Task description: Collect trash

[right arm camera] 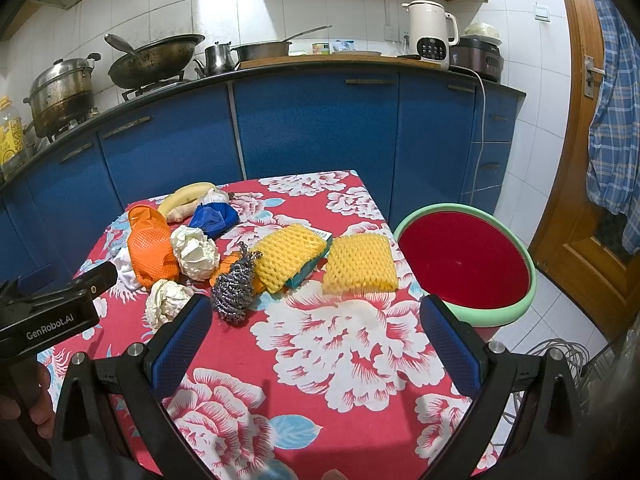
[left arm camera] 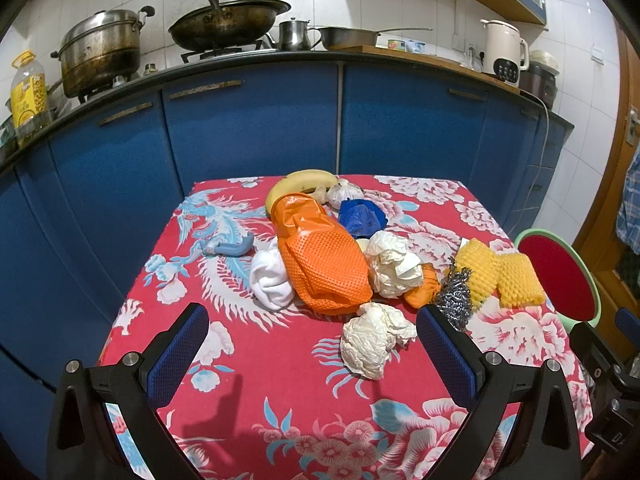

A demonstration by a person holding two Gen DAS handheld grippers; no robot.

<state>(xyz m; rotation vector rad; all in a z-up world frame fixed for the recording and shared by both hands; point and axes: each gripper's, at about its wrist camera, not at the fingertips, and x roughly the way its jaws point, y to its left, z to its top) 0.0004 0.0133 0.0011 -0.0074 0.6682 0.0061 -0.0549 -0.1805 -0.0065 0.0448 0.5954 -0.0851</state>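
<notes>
Left wrist view showed the left hand-held gripper [left arm camera: 312, 344] spread wide, empty, above a crumpled paper ball [left arm camera: 374, 342] mid-desk; the right hand-held gripper [right arm camera: 316, 330] gaped too, near yellow foam nets [right arm camera: 360, 266]; a red basin [right arm camera: 464, 264] stood off the desk's [right arm camera: 340, 344] right edge.

The surface [right arm camera: 352, 344] is covered in red cloth patterned with white flowers; the basin [right arm camera: 520, 304] is coloured red with a green rim.
</notes>
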